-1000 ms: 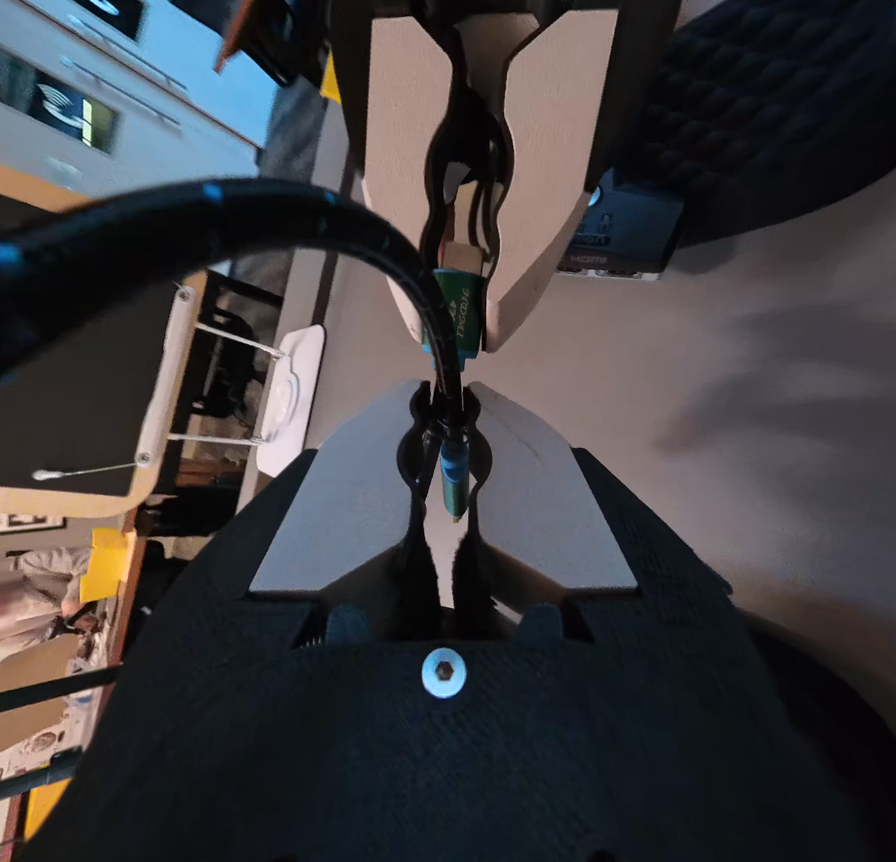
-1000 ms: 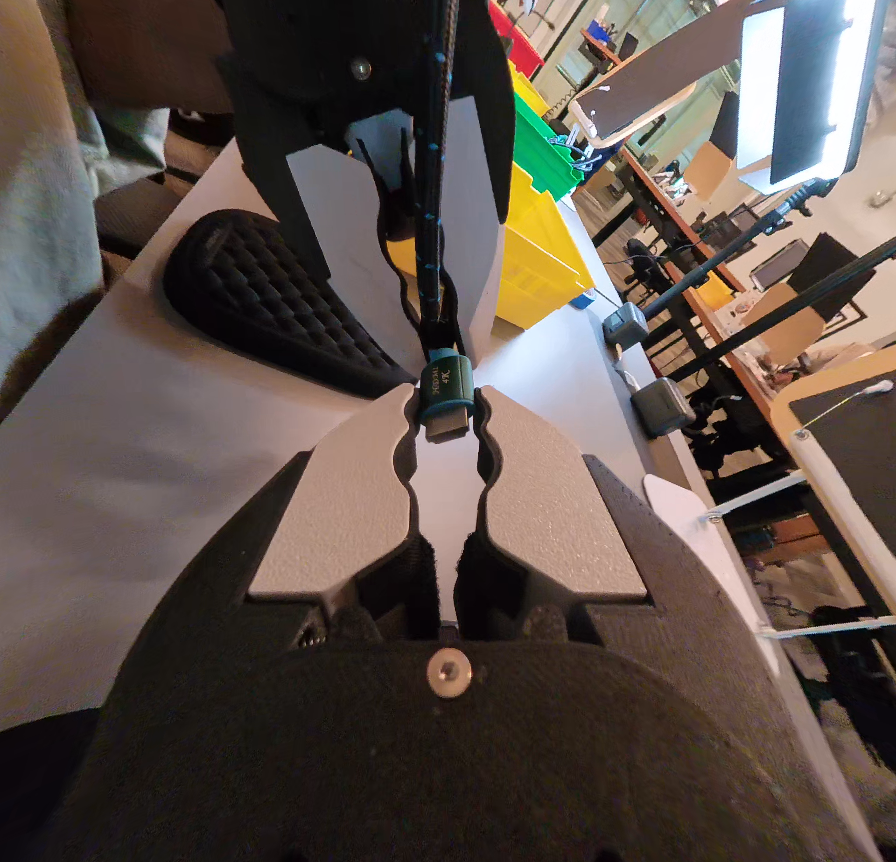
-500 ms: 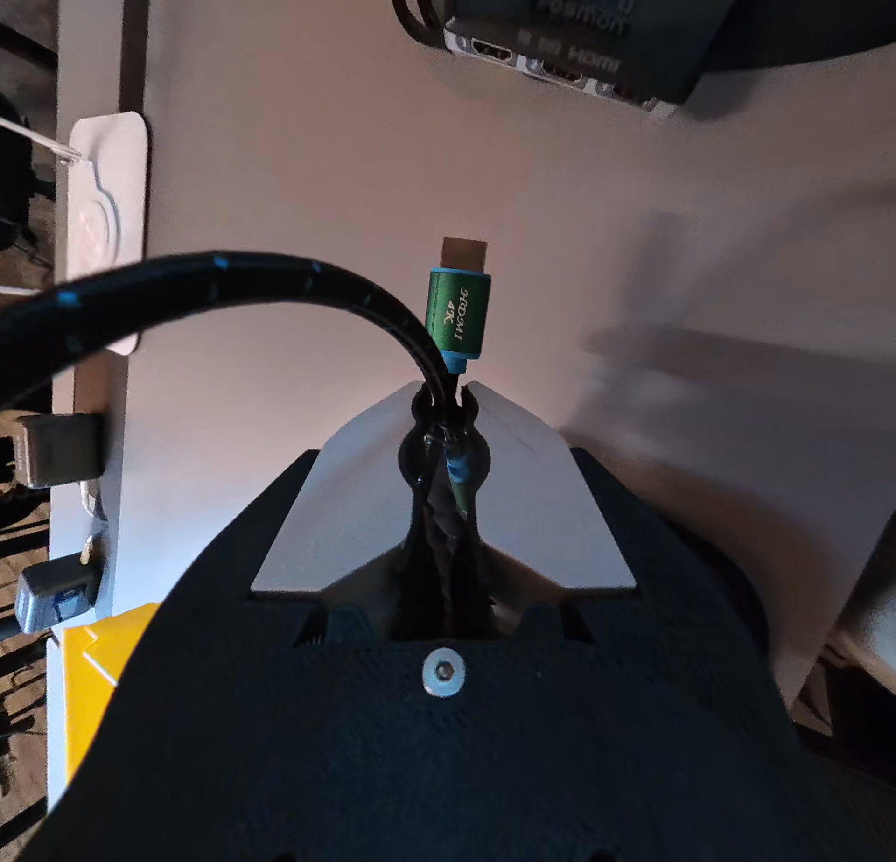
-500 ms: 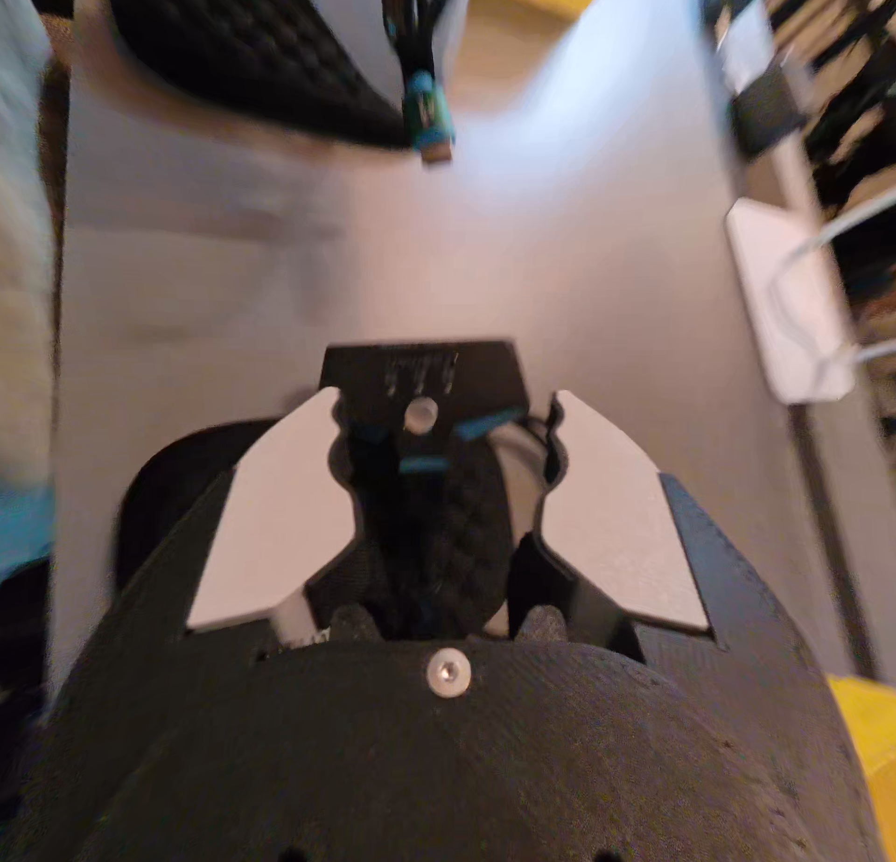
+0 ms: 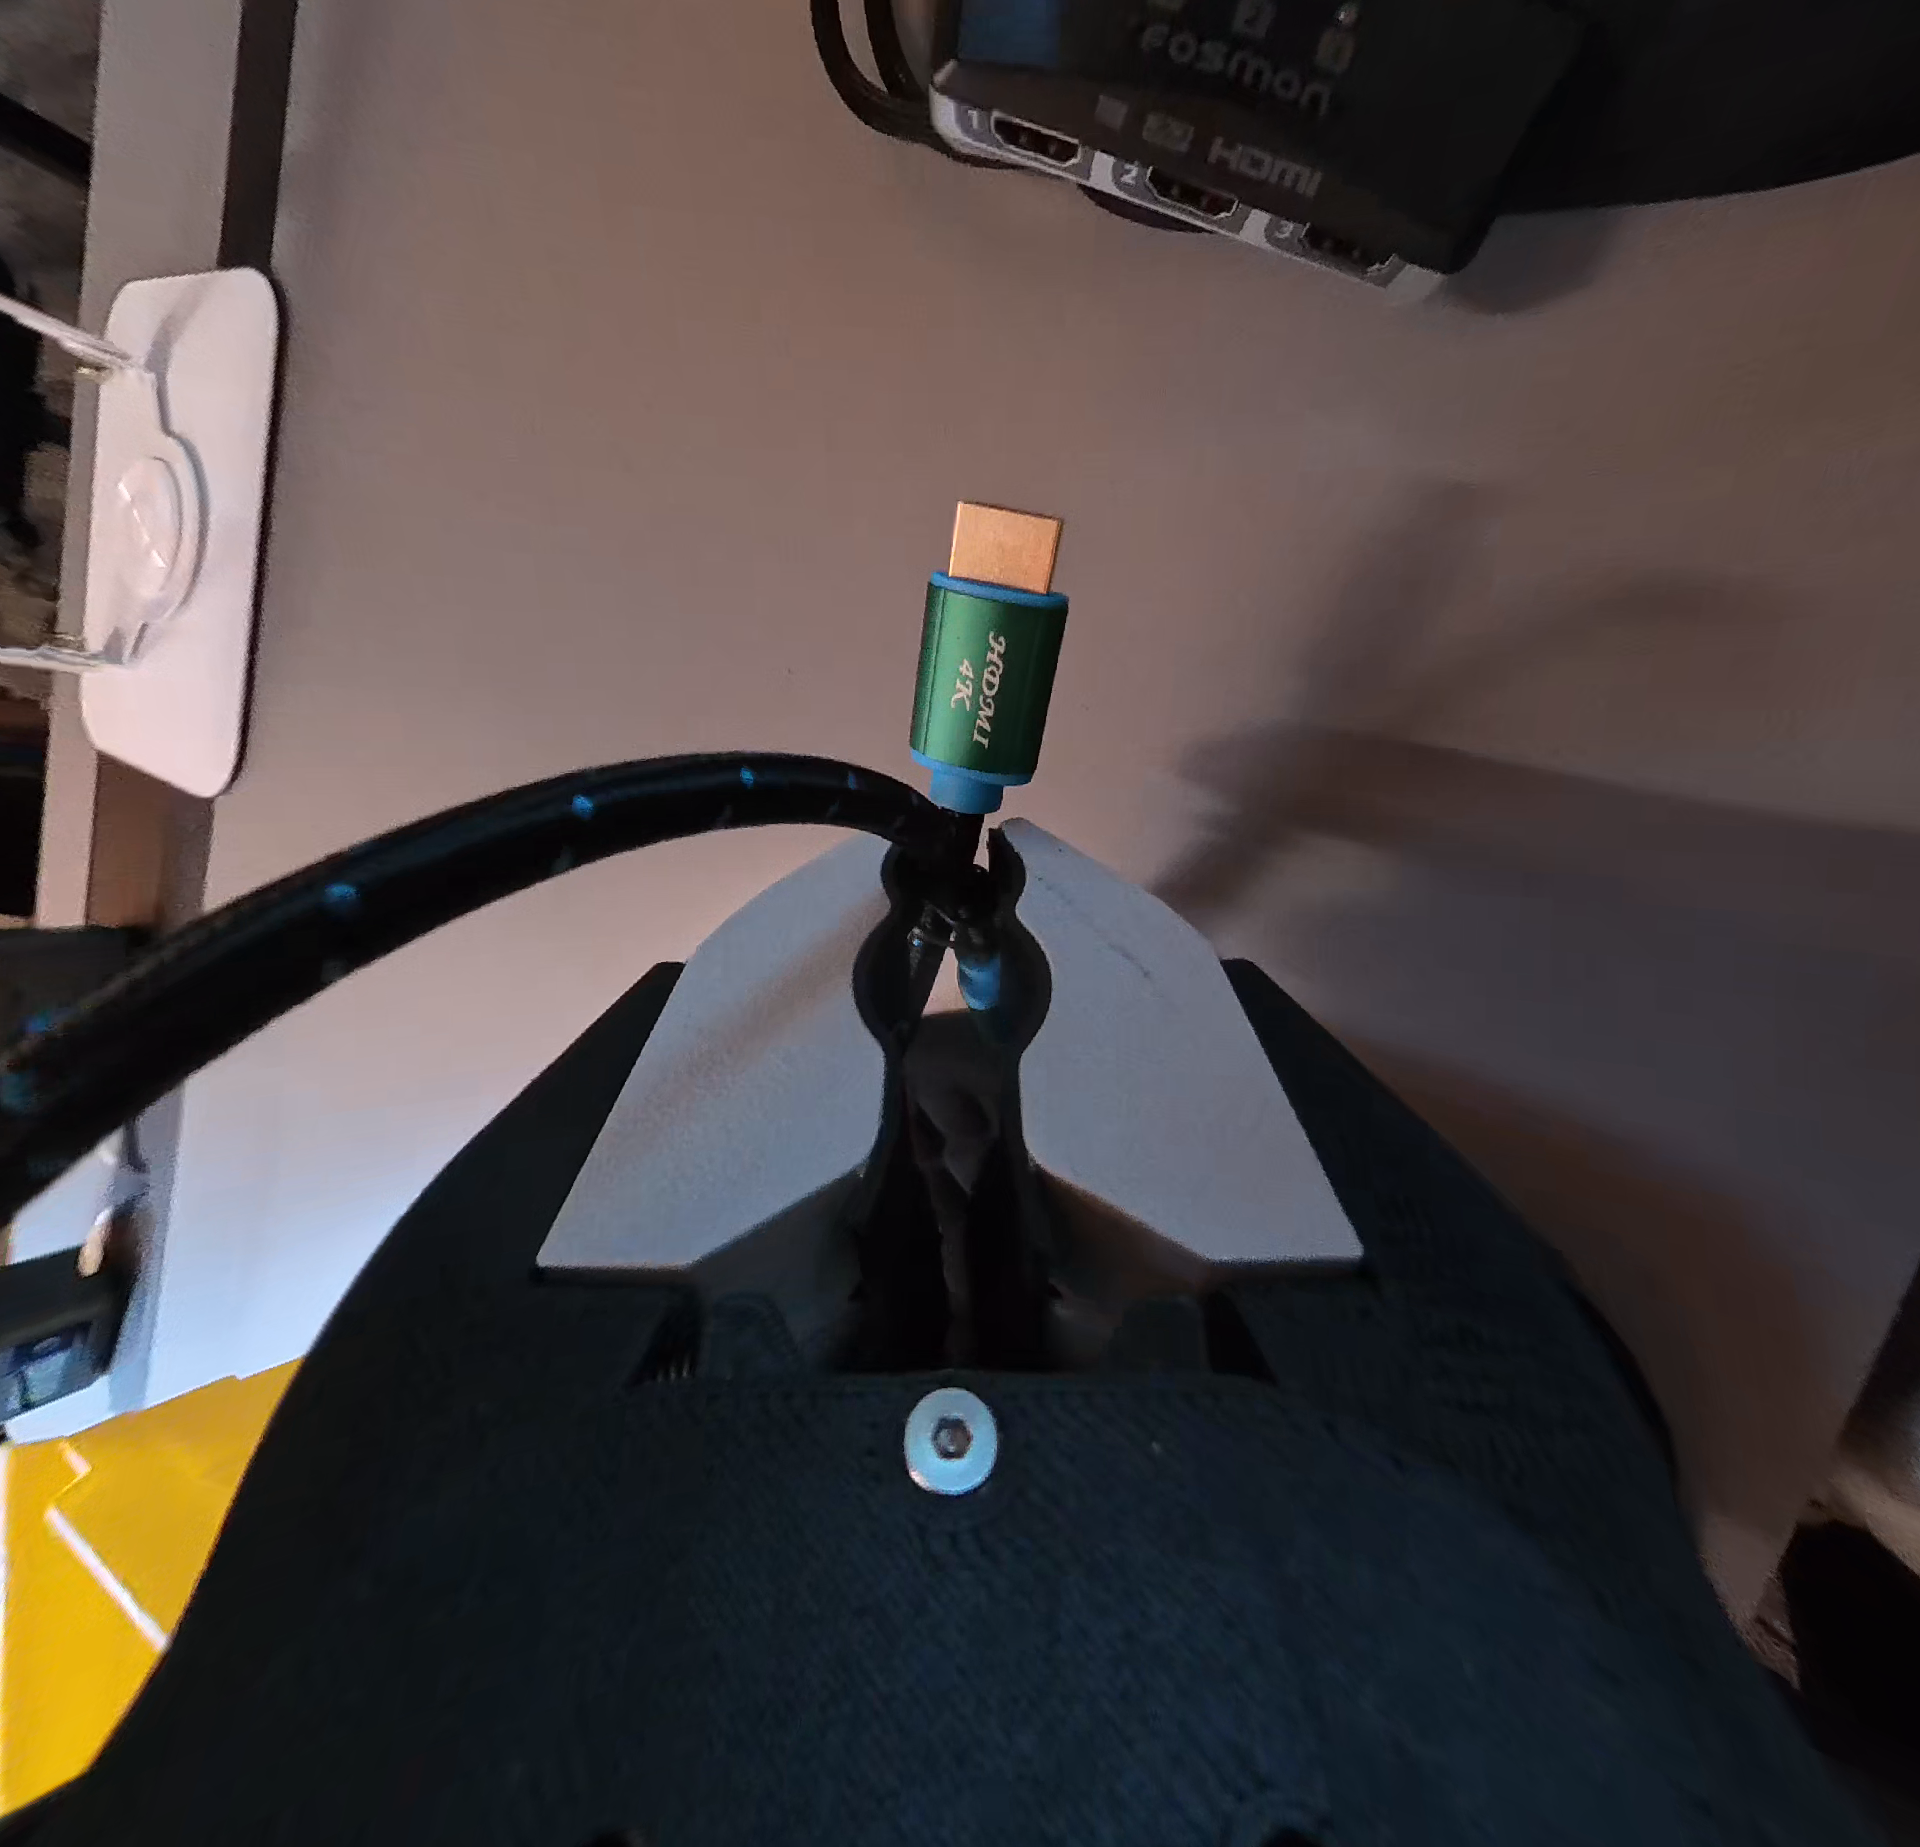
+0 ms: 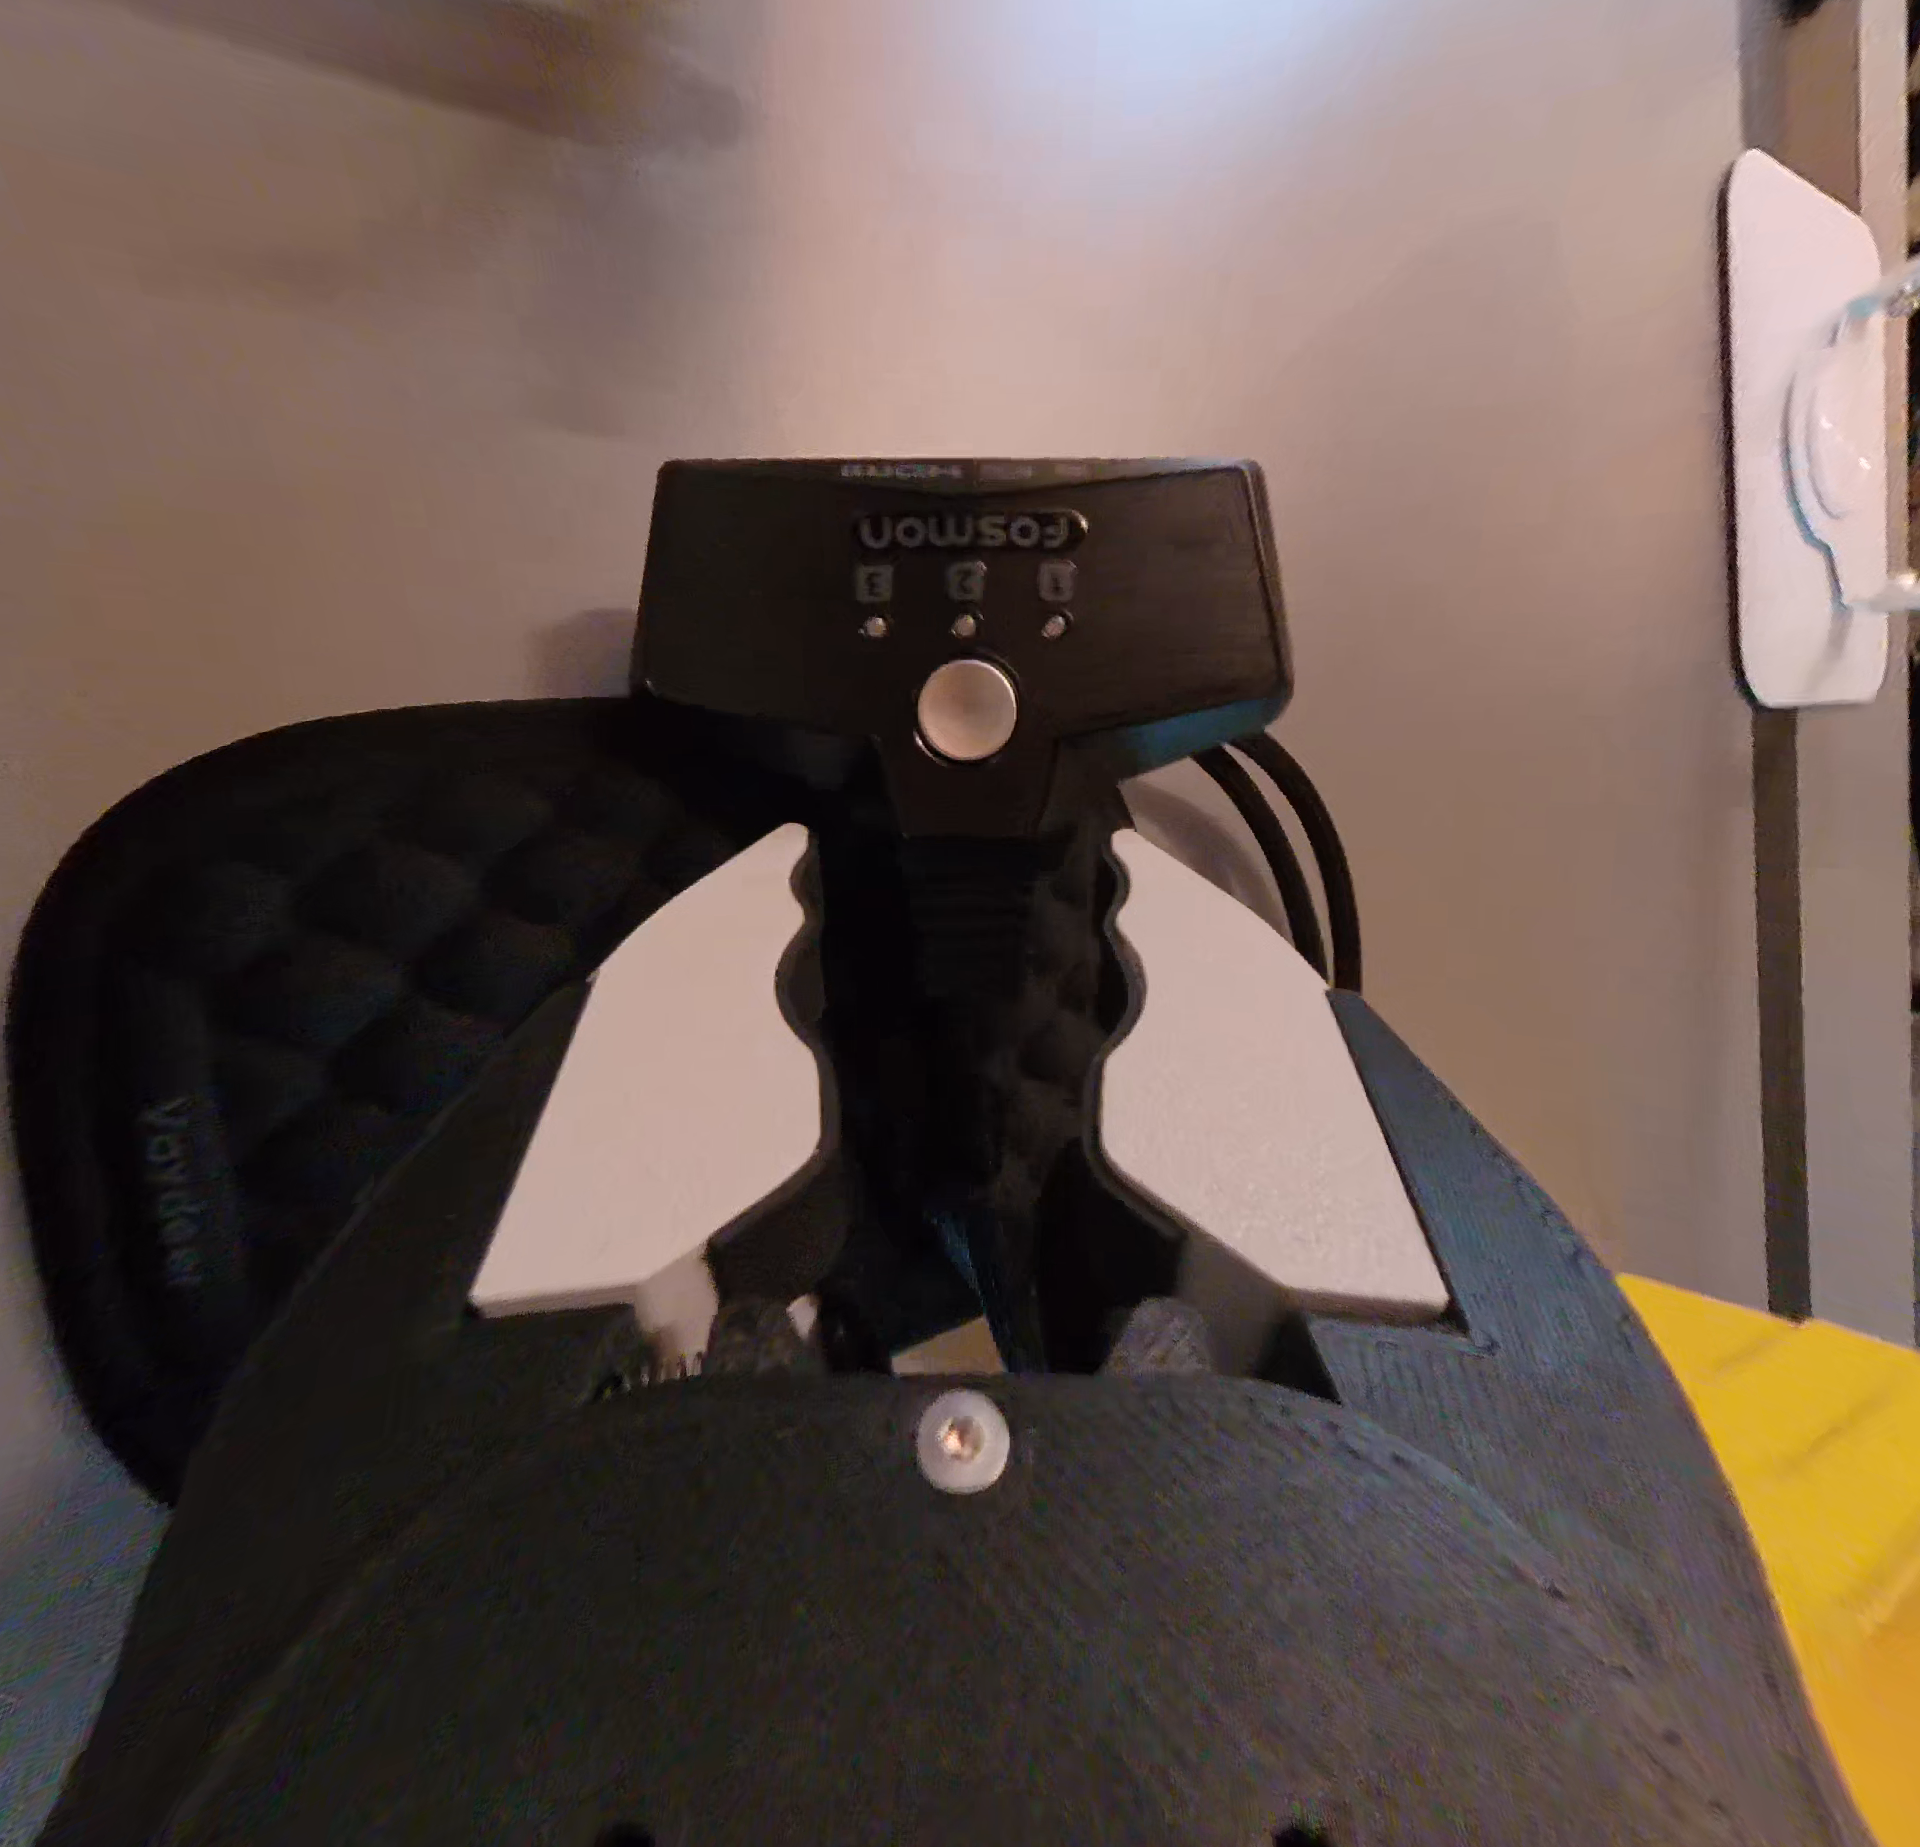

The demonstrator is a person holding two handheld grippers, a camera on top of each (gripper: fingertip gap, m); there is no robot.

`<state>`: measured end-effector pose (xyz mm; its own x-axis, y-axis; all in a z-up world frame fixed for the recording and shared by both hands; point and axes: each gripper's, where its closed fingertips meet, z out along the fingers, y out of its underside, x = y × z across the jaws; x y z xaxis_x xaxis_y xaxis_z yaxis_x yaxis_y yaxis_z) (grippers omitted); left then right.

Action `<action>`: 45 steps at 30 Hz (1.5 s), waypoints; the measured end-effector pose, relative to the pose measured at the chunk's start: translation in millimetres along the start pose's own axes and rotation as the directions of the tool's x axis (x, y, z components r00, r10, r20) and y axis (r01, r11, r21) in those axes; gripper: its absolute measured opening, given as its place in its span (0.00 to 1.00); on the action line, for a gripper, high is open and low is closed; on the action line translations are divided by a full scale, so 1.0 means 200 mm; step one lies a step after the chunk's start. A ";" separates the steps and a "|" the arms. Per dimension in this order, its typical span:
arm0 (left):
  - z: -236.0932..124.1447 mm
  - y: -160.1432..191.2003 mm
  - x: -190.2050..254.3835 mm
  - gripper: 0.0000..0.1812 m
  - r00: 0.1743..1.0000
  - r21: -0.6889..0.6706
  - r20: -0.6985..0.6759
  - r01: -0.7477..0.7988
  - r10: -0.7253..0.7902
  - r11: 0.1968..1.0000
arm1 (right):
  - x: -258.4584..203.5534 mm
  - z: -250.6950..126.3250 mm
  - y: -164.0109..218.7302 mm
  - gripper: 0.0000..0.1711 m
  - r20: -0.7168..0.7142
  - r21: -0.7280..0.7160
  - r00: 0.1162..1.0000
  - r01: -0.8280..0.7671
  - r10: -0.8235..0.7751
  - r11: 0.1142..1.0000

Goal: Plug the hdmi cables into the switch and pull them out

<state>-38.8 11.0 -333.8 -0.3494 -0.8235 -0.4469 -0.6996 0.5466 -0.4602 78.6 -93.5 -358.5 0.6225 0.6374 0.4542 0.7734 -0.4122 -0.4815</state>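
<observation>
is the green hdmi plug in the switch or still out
Out. The green plug sits in the left tongs, short of the switch and its empty ports.

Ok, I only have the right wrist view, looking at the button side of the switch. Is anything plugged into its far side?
Observer: No. In the left wrist view, the ports that show on the switch are empty.
Operator: Where is the plug, then?
Observer: The green plug is short of the switch, with its gold tip aimed toward the ports.
Operator: And what holds it?
Observer: The left tool is shut on the cable just behind the plug.
</observation>
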 end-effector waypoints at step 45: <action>0.16 -0.09 0.06 0.06 0.971 -0.218 0.146 -0.158 0.192 0.963 | 0.00 0.05 -0.13 0.22 -0.020 0.103 1.000 0.012 -0.010 0.995</action>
<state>-11.8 -3.8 -355.4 -0.3825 -0.6722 -0.6339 -0.7544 0.6233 -0.2057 57.5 -74.9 -353.5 0.6170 0.6283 0.4740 0.7644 -0.3351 -0.5508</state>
